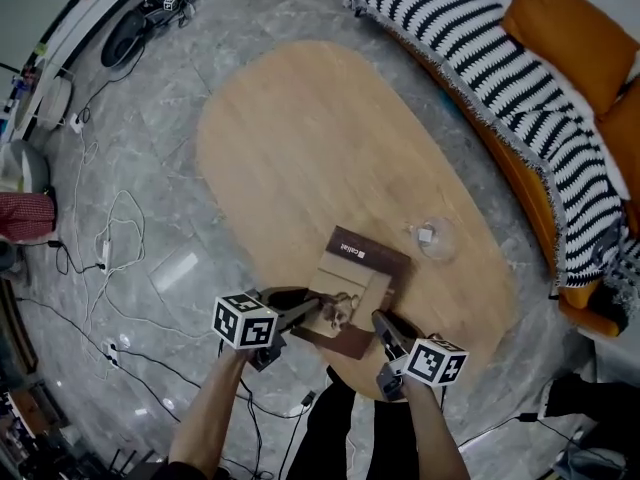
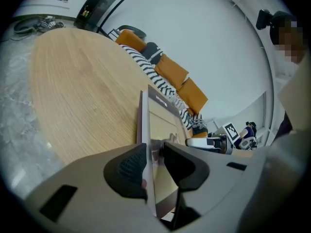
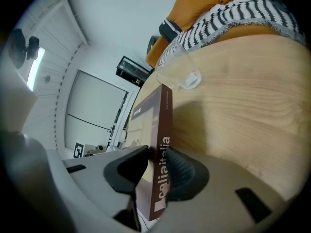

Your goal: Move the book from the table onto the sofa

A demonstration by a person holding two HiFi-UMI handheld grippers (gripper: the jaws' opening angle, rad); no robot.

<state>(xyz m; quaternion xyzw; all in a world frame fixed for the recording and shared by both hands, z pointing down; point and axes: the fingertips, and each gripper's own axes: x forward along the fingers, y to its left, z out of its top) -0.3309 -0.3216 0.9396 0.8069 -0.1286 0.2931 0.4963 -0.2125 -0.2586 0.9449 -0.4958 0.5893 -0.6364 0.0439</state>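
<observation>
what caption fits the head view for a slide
Left gripper and right gripper clamp the book at its near end over the wooden table, sofa nearby.

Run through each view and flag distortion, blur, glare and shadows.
Head view: fisheye bends the edges; a pale reflection lies on the floor. Left gripper view: dark round vignette, the book blurs close to the lens, a mosaic patch sits upper right. Right gripper view: the book casts a shadow on the table.
</observation>
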